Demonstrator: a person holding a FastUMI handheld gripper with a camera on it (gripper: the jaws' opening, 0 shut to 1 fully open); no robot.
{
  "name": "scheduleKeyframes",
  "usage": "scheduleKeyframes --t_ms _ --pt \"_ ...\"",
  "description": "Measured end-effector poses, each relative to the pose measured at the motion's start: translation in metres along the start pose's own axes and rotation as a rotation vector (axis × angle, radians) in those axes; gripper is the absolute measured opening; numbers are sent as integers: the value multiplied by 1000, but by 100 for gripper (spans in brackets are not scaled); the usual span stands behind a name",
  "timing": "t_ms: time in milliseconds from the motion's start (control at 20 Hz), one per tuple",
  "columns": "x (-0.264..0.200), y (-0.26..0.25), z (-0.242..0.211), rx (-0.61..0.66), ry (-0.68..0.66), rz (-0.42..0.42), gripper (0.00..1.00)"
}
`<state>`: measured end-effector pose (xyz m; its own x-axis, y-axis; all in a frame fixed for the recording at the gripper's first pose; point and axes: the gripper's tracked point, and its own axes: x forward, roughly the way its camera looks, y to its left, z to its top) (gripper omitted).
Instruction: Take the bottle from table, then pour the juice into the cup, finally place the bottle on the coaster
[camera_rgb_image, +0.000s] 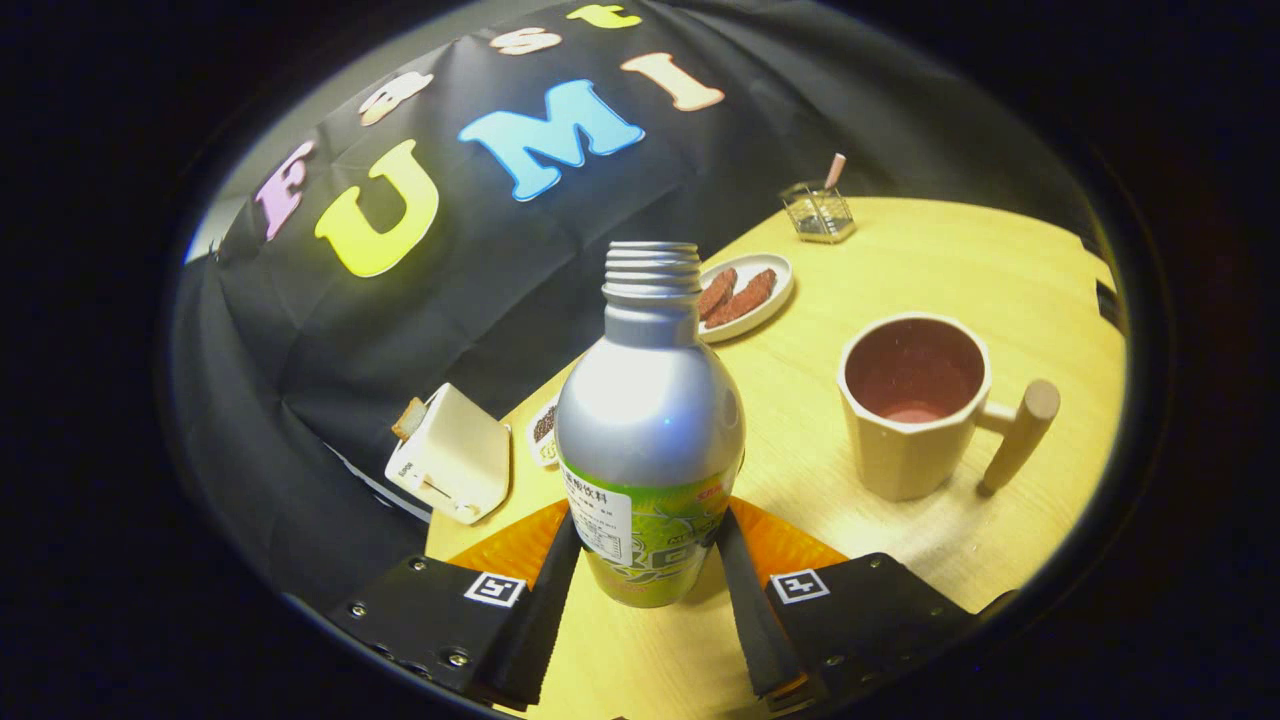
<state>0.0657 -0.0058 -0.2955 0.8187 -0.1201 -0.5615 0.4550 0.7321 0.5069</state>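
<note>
Two fingers of the gripper (650, 560) sit either side of the bottle (648, 430), and from where I stand both look pressed against its lower, labelled part, so I'd call it clamped on the bottle rather than hanging loose. The spread is just the bottle's width, no spare gap to see. Its base seems to be at or barely above the wooden table (900, 540); I can't tell which. Something orange (520, 545) lies behind the fingers, maybe the coaster, though that's a guess.

It's a metal bottle, stiff and smooth, cap off, threaded neck open. I'd judge it slippery under a light squeeze and heavier low down if juice remains, so holding low on the straight label band makes sense; the domed shoulder would let the fingers slide off. Too hard a grip could dent thin metal.

Beyond and to the right stands the cup (915, 405), open mouth up. Further back are a toaster (455, 455) and a plate of snacks (745, 295).
</note>
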Motion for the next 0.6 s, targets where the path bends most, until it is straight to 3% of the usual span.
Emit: scheduleKeyframes --t_ms 600 --pt "45 7 23 -229 -116 -103 74"
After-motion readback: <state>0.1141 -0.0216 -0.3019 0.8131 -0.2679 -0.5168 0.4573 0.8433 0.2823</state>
